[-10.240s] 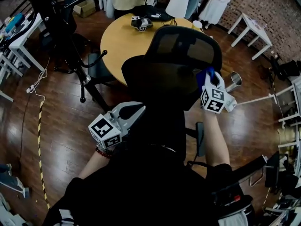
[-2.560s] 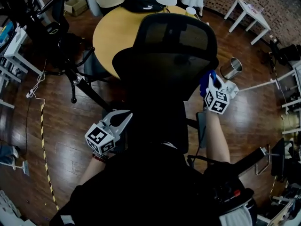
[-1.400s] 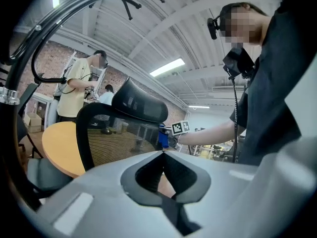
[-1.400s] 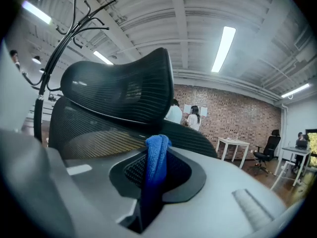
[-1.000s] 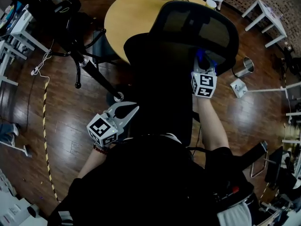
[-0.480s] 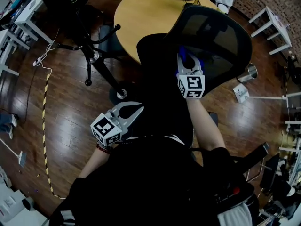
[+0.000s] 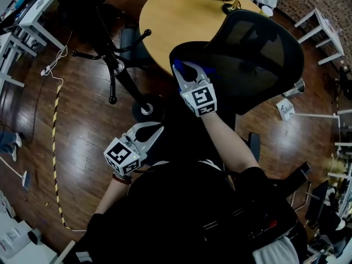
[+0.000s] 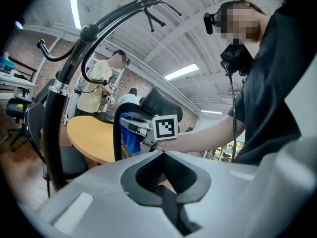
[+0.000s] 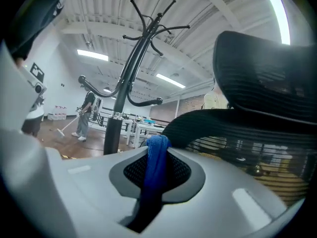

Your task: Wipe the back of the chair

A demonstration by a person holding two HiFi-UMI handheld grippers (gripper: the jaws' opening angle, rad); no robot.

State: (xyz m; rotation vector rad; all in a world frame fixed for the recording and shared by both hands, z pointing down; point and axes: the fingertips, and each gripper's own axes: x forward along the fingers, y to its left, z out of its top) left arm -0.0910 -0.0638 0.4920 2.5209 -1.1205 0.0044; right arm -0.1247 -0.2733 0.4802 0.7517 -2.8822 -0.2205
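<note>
The black mesh chair back stands in front of me in the head view. My right gripper is at its left edge, shut on a blue cloth that lies against the chair. In the right gripper view the blue cloth hangs pinched between the jaws, with the curved chair back just ahead and to the right. My left gripper hangs low beside my body, shut with nothing in it. The left gripper view shows its jaws closed and, beyond them, the right gripper holding the cloth on the chair.
A round wooden table stands behind the chair. A black coat stand with a round base is just left of the chair. A metal bin is on the right, white tables on the left, striped tape on the floor.
The right gripper has swept the blue cloth leftward across the chair back, from its right side to its left edge. The left gripper has hardly moved.
</note>
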